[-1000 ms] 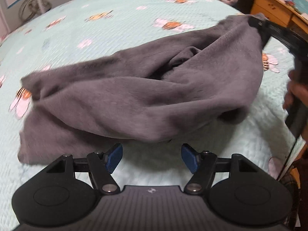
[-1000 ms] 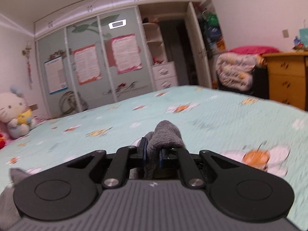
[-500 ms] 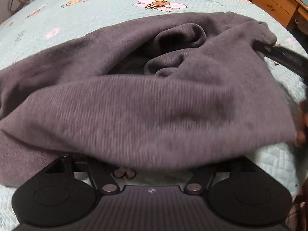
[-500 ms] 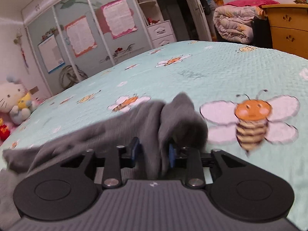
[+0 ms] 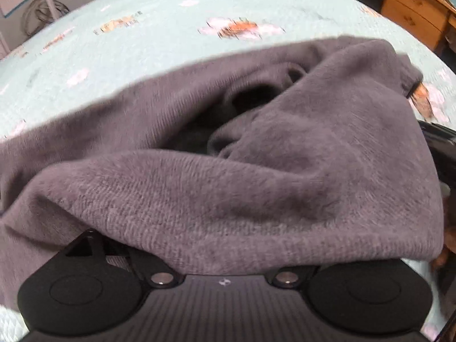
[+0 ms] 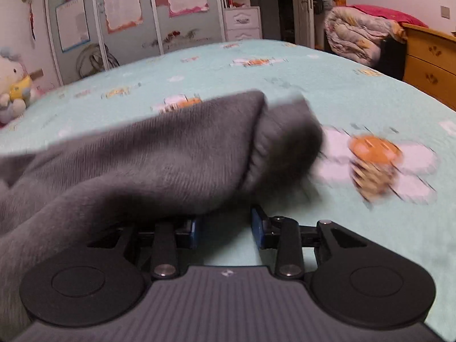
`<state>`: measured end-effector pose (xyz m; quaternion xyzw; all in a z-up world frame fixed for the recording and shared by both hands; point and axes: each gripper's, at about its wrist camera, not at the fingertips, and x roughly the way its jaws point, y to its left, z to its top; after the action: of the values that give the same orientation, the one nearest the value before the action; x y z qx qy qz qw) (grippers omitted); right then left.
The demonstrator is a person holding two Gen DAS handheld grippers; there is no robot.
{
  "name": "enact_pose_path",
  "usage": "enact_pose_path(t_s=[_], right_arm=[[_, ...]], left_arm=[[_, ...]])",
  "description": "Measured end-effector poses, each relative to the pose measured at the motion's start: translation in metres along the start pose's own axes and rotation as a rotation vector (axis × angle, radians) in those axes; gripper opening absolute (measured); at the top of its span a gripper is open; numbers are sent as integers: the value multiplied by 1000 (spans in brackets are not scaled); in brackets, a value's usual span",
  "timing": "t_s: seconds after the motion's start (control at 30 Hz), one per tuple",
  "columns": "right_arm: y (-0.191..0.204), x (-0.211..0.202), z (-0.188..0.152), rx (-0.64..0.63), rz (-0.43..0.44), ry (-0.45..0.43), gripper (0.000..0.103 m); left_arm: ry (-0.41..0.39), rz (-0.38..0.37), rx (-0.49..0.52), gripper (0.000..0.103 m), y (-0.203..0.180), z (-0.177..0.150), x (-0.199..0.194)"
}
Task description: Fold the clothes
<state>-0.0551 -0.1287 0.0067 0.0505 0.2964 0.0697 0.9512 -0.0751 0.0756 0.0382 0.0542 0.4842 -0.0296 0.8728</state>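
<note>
- Lying bunched on the mint-green bed (image 5: pixel 142 42) with its bee print: a grey knitted garment (image 5: pixel 256 193), heaped in thick folds with a dark hollow near its middle.
- Draped right over the front of the left gripper (image 5: pixel 225 236): the near fold of that garment, hiding both fingers completely.
- Cannot tell from this view how wide the left fingers stand, nor whether any cloth is between them; just been closing a little.
- Right gripper (image 6: pixel 225 228): fingers (image 6: pixel 258 229) parted at a middling gap, just been opening.
- Between the blue pads, only bare bedspread; no cloth pinched.
- Resting over the right gripper's left-hand finger and spreading off to the left edge of the right wrist view: one end of the garment, its rolled hem just ahead of the fingertips and blurred.
- Beyond the bed: a wardrobe (image 6: pixel 128 28) with posters, a plush toy (image 6: pixel 14 85), a folded quilt (image 6: pixel 356 37) and a wooden dresser (image 6: pixel 427 62).
</note>
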Motion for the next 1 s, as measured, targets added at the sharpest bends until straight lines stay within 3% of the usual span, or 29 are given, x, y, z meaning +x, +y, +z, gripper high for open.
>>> enact_pose_path(t_s=[0.13,0.3,0.37,0.43,0.47,0.63,1.0], right_arm=[[11,36,15,-64,-72,19,37],[19,19,0,-148,-111,27,39],[17,11,-7,-144,-138,12,52],[13,9,-10,-120,-181,9,87],[8,13,-8,-92,-202,31,90],[-4,15,-8,-32,-170,46,91],[-1,16,-6,-37,-174,47,92]], left_arm=[[14,16,-32,72,4,15,14],[-8,27,26,74,-9,-2,10],[-3,21,17,74,-4,-11,2],[4,12,-1,74,2,-19,-5],[8,7,-5,75,5,-20,-5],[29,-19,-20,76,15,-26,-9],[22,-16,5,80,14,-36,-13]])
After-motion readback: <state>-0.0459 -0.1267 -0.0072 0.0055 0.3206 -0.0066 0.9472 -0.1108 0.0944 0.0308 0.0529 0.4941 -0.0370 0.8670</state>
